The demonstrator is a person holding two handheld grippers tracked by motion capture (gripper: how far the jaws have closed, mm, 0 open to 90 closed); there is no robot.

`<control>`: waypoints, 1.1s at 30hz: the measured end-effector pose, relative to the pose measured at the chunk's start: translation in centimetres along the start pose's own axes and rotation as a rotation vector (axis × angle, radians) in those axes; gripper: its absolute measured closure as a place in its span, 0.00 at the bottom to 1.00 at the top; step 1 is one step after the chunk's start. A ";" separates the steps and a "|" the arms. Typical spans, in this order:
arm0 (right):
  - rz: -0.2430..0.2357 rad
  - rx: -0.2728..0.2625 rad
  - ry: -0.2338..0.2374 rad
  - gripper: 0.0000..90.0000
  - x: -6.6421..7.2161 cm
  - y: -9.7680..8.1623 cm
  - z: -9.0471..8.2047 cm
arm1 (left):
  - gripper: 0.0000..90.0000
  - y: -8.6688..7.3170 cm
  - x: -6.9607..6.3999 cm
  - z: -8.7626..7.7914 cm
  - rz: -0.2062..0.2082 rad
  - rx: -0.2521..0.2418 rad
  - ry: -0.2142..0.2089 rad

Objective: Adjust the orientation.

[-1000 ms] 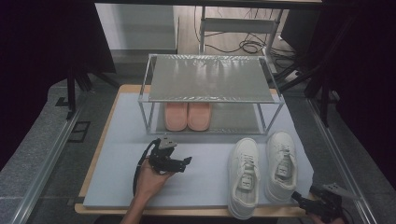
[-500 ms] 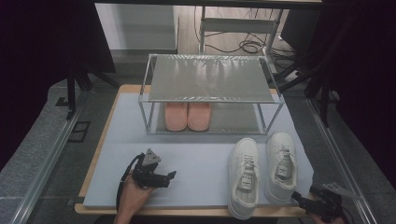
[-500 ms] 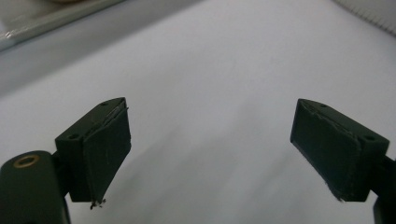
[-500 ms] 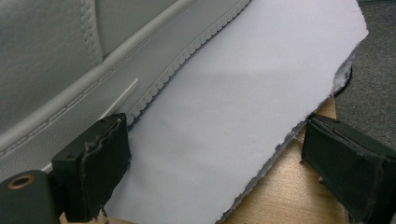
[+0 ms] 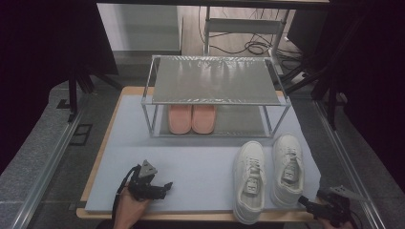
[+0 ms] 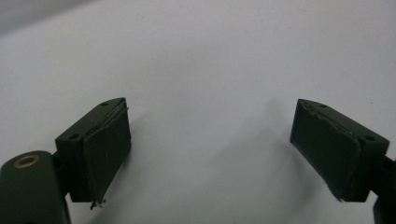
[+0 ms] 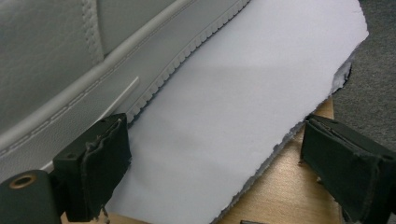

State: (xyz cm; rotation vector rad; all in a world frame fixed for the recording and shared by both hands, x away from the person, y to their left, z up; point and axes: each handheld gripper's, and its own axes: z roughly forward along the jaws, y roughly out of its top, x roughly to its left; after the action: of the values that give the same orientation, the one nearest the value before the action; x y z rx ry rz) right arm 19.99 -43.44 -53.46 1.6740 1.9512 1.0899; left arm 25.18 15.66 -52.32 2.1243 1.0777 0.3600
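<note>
The pair of white leather lace-up sneakers (image 5: 270,174) stands side by side on the pale grey foam mat (image 5: 200,167) at the near right of the wooden table (image 5: 107,114), toes pointing away from the person. In the right gripper view, the stitched side and toothed sole edge of the nearer sneaker (image 7: 93,60) lie just beside the right claw (image 7: 224,172), whose jaws are spread wide and hold nothing. That right claw (image 5: 310,206) sits at the table's near right corner, close to the right shoe's heel. The left claw (image 5: 160,187), held in a hand (image 5: 128,207), rests low over the mat at the near left, well apart from the sneakers; its jaws are also wide open and empty. Behind, a metal two-tier shoe rack (image 5: 215,93) holds a pair of pink slippers (image 5: 192,118) on its lower shelf.
</note>
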 end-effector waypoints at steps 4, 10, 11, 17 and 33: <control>-0.038 0.006 -0.010 0.13 0.1 0.2 -0.4 | 0.15 0.0 -0.4 0.1 0.018 0.009 0.031; -0.063 -0.011 -0.007 0.13 0.3 0.4 -1.2 | 0.15 0.0 -0.4 0.2 0.019 0.008 0.033; -0.063 -0.016 -0.007 0.13 0.3 0.4 -1.4 | 0.15 0.0 -0.4 0.2 0.019 0.008 0.033; -0.047 -0.038 -0.001 0.13 0.1 0.7 -2.7 | 0.15 0.0 -0.4 0.2 0.019 0.007 0.034; -0.095 -0.004 0.034 0.15 1.1 2.1 -4.9 | 0.15 -0.1 -0.4 0.2 0.019 0.006 0.035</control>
State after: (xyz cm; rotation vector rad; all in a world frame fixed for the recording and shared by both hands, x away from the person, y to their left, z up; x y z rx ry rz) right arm 17.77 -43.91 -48.54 1.5534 2.0260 1.0924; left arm 25.00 15.30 -52.45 2.1422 1.0801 0.4042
